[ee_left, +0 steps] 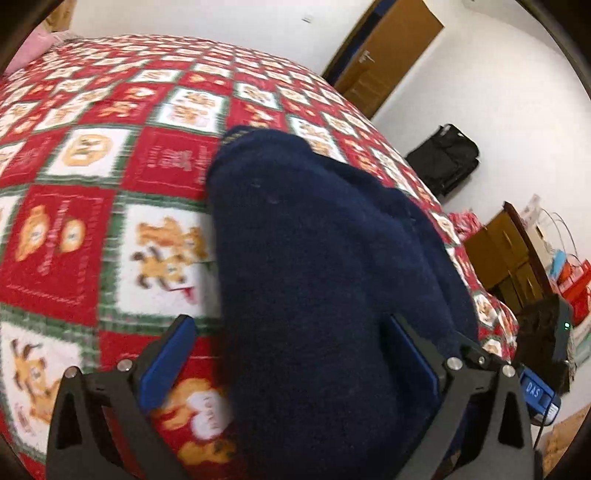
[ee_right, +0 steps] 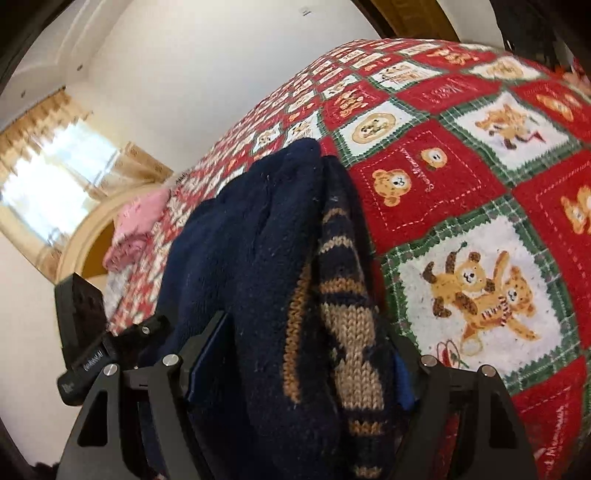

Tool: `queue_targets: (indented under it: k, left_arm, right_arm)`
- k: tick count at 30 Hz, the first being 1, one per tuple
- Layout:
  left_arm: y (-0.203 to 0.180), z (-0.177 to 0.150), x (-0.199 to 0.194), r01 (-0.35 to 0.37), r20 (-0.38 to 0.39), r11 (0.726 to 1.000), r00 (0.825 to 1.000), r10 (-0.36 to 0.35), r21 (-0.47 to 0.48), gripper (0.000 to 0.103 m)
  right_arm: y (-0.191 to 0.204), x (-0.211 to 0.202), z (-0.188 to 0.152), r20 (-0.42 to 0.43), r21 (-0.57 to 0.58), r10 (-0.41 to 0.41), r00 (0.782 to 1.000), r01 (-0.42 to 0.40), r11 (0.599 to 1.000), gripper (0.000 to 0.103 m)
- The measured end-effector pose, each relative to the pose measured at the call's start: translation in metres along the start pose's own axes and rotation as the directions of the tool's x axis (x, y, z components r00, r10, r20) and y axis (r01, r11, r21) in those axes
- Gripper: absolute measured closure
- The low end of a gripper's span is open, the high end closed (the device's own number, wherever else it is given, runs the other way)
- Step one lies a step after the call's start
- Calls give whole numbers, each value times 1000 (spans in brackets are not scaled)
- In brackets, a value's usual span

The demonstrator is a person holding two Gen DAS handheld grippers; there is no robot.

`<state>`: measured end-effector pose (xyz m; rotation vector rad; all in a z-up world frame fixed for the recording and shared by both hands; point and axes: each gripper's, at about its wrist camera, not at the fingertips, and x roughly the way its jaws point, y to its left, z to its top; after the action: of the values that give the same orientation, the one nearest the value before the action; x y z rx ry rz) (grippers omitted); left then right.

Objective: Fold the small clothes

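Walls: I see plain white walls all round.
Bed: red, green and white bear-patterned blanket.
Window: bright daylight behind tan curtains.
Furniture: I make out a brown wooden door and a low wooden cabinet.
Floor: black bag by the wall.

One navy knitted garment, one teddy-bear bedspread, two grippers, one pink pillow, one black bag.

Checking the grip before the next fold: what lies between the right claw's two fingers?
The navy knit garment, its tan-patterned side showing, fills the gap between the right claw's fingers, seen in the right wrist view.
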<state>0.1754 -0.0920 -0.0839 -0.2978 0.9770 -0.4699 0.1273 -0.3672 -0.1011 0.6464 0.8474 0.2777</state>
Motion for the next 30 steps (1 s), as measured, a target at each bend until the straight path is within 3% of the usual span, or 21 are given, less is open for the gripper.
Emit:
queue_targets:
  k: [2, 3, 7, 13, 18, 30]
  left_arm:
    - [-4, 0, 2, -8, 7, 1000, 1000, 8, 17, 2]
    - [-7, -1, 1, 3, 12, 1000, 1000, -4, 31, 10]
    - [-11, -1, -2, -2, 27, 998, 1000, 0, 61, 31]
    - [-29, 0, -8, -98, 79, 982, 993, 86, 164, 55]
    - [-36, -2, -17, -141, 108, 967, 987, 120, 212, 61]
    - [-22, -7, -62, -210, 160, 944, 972, 174, 252, 62]
  right_arm:
    - [-3, -2, -3, 14, 3, 11, 1000, -11, 1000, 27]
    - [0, -1, -4, 7, -17, 0, 1000, 0, 1000, 27]
    - [17, 1, -7, 2, -99, -90, 996, 89, 991, 43]
    - [38, 0, -13, 30, -164, -156, 987, 159, 974, 57]
    - [58, -14, -22, 63, -220, -194, 979, 204, 954, 62]
    - [123, -29, -51, 61, -236, -39, 997, 52, 970, 63]
